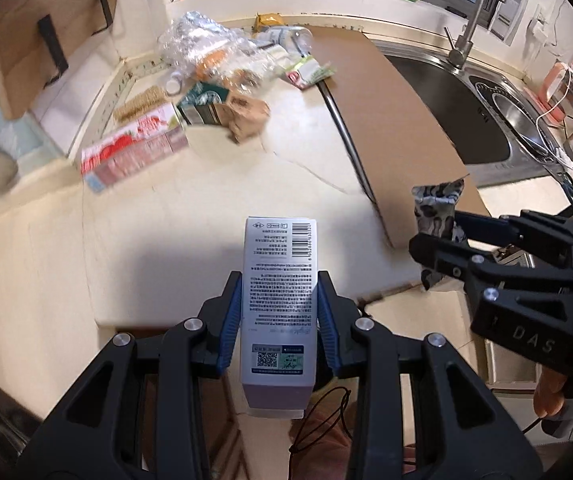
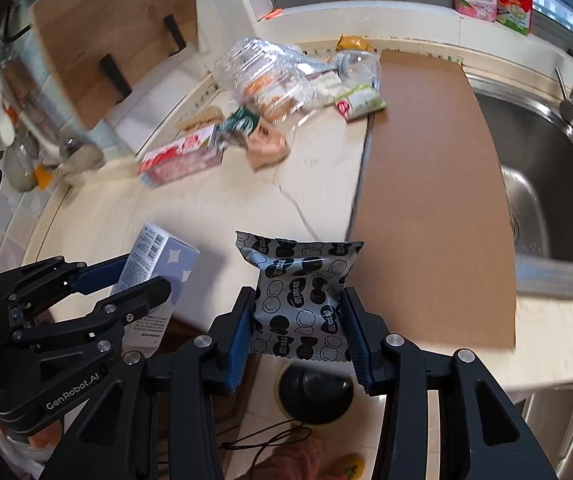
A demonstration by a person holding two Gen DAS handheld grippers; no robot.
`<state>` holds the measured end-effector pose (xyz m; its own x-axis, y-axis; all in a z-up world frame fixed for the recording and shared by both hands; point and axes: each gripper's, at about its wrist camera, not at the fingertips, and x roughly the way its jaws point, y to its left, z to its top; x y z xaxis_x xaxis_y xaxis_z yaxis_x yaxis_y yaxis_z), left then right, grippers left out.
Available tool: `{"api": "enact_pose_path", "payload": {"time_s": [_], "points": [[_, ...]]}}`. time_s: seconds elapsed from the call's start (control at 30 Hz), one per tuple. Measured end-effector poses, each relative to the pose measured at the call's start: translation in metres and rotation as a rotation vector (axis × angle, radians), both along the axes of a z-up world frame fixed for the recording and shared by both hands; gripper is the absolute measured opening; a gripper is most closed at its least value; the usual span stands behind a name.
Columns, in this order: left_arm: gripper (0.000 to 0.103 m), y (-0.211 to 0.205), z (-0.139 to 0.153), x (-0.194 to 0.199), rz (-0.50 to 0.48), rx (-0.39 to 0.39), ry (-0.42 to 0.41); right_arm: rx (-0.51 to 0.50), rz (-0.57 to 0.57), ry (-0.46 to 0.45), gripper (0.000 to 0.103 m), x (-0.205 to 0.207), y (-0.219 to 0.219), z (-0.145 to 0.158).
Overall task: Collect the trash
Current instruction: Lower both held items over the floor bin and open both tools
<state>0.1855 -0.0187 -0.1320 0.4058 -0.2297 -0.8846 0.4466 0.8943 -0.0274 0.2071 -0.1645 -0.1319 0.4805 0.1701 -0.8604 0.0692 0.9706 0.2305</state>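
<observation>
left gripper (image 1: pixel 279 312): fingers are clamping a tall white carton (image 1: pixel 278 300), one blue pad pressing each side, lifted off the counter (image 1: pixel 166 220)

right gripper (image 2: pixel 297 322): fingers are squeezing a black-and-white snack packet (image 2: pixel 296 300) between them, also hanging in the air

progress: I'd say early-to-middle, two bits are getting carried and nothing's looking binned yet

still waiting: well ahead of both sets of fingers, a pile is sitting there, with a red-and-white box (image 1: pixel 134 152), a green coffee pack (image 1: pixel 202 106), crumpled clear plastic (image 1: pixel 202 46)

containers: sink (image 1: pixel 466 120) off to the right, can't tell what's in it; dark round thing (image 2: pixel 313 394) below the right fingers might be the bin, honestly unsure
</observation>
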Motion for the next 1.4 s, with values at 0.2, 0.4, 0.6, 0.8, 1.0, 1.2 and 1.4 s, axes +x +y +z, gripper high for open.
{"api": "enact_pose_path", "payload": {"time_s": [0.2,0.4,0.6,0.8,1.0,1.2,1.4], "points": [[0.032,0.003,-0.027,-0.051,0.050,-0.032,0.031,-0.008,0.050,0.041,0.043,-0.056,0.000,-0.017],[0.032,0.012,-0.079,-0.093,0.134,-0.059,0.084,-0.021,0.126,0.074,0.043,-0.108,0.014,-0.054],[0.032,0.015,-0.149,-0.117,0.189,-0.048,0.144,0.008,0.197,0.115,0.043,-0.142,0.026,-0.115],[0.032,0.015,-0.233,-0.116,0.222,-0.050,0.204,0.036,0.195,0.201,0.043,-0.148,0.024,-0.212],[0.032,0.018,-0.323,-0.097,0.259,-0.054,0.243,0.047,0.165,0.250,0.044,-0.134,0.019,-0.323],[0.034,0.022,-0.391,-0.081,0.285,-0.081,0.290,0.013,0.190,0.277,0.044,-0.116,0.028,-0.429],[0.055,0.033,-0.425,-0.071,0.284,-0.118,0.367,-0.022,0.224,0.290,0.068,-0.110,0.029,-0.480]]}}
